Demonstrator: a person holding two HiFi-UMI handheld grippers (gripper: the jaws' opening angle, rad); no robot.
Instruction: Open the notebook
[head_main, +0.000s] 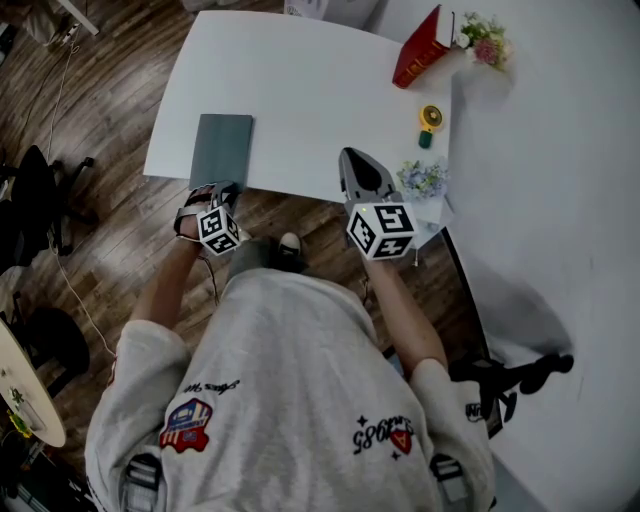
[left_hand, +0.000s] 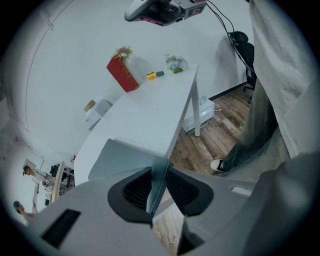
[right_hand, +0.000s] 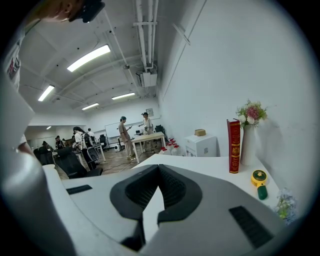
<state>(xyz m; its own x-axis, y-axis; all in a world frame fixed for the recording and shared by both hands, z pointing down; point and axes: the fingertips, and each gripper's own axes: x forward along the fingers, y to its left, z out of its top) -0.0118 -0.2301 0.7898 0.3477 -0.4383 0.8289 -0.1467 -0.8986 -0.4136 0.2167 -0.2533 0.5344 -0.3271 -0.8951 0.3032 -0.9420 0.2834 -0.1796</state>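
A grey notebook (head_main: 222, 148) lies closed at the near edge of the white table (head_main: 300, 90). My left gripper (head_main: 222, 190) reaches its near end from below the table edge. In the left gripper view the notebook (left_hand: 120, 157) spreads out beyond the jaws, and a thin strip of its grey cover stands upright between the two pads of the left gripper (left_hand: 159, 170), which are pinched on it. My right gripper (head_main: 355, 160) hovers over the table's near edge to the right, apart from the notebook. In the right gripper view, the right gripper (right_hand: 159, 167) has its tips together and nothing between them.
A red book (head_main: 420, 48) leans beside a vase of flowers (head_main: 485, 38) at the table's far right. A small yellow and green object (head_main: 430, 122) and a little flower bunch (head_main: 422, 178) lie along the right side. A black office chair (head_main: 35, 200) stands on the wooden floor at left.
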